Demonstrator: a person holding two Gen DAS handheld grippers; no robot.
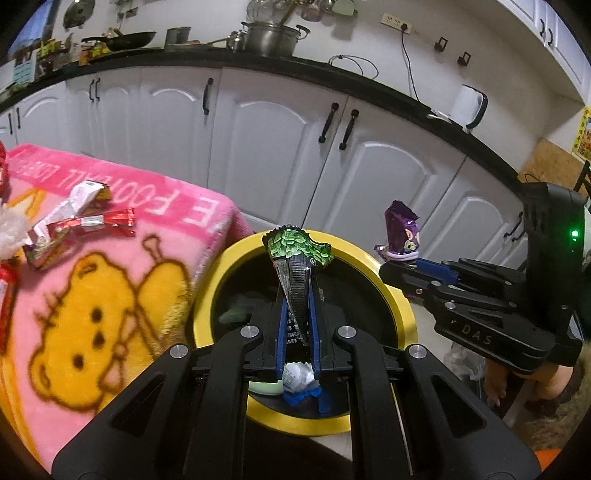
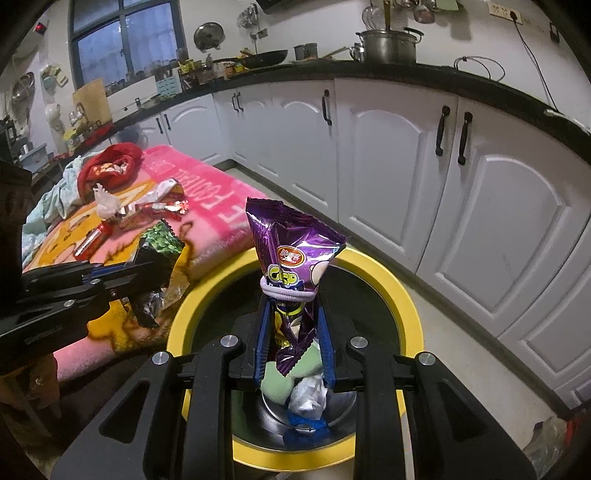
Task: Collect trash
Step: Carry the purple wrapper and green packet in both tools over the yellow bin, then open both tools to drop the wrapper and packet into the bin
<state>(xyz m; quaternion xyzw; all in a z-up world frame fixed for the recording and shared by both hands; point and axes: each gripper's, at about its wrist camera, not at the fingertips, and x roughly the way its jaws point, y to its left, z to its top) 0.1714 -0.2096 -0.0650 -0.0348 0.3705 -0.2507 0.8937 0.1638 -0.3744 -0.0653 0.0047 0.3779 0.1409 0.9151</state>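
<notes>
Trash wrappers (image 1: 79, 218) in red and silver lie scattered at your far left on a pink blanket (image 1: 122, 280) printed with a yellow bear, and in the right wrist view a red cloth bundle (image 2: 110, 162) and a bluish cloth sit at the blanket's far end. Just right of the blanket's edge stands a yellow-rimmed bin (image 1: 391, 291) with a black inside, already holding crumpled white paper (image 2: 308, 397), a pale green piece and a blue scrap. Your left claw (image 1: 297, 295) is clamped on a green-and-black wrapper (image 1: 295, 258), which stands upright between the blue pads over the bin's mouth. To its right, your right claw (image 2: 291, 321) is clamped on a purple snack bag (image 2: 291, 251), also upright and above the bin, with a pale hair tie around the bag's middle. In the left wrist view the right claw reaches in from the right side, its tips near the bin's far rim. Behind everything runs a row of white cabinets (image 1: 266, 125) with black handles under a dark bench (image 1: 369, 77), which carries a steel pot (image 1: 273, 37), a black wok (image 1: 125, 40) and bottles near a window (image 2: 125, 40). A cable hangs from a wall socket (image 1: 397, 20) at the right, and the floor beside the bin is pale.
</notes>
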